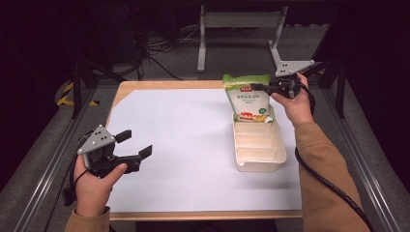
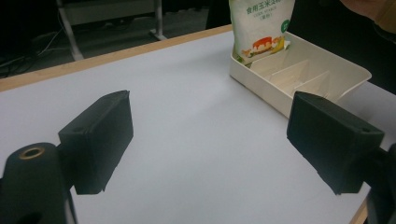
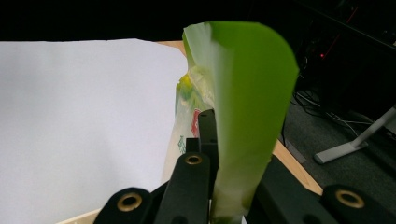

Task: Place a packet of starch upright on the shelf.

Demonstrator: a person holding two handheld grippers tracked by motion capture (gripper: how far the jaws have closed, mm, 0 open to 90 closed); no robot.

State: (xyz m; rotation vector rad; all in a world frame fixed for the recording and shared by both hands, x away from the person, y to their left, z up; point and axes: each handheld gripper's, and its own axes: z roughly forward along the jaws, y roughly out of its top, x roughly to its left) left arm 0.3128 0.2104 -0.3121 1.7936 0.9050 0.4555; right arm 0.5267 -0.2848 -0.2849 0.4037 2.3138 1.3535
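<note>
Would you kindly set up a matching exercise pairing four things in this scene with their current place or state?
Things:
1. green-and-white pouch
2. cream divided tray
3. left tongs
4. right tongs

States:
A. open, with nothing between the jaws
B. lying on the white sheet at the table's right side
C. standing upright in the tray's far end
D. shut on the pouch's edge

Pairs: 1-C, 2-B, 3-A, 4-D

left tool (image 1: 137,145): jaws wide apart, held low | right tool (image 1: 258,88): jaws clamped, hand raised
</note>
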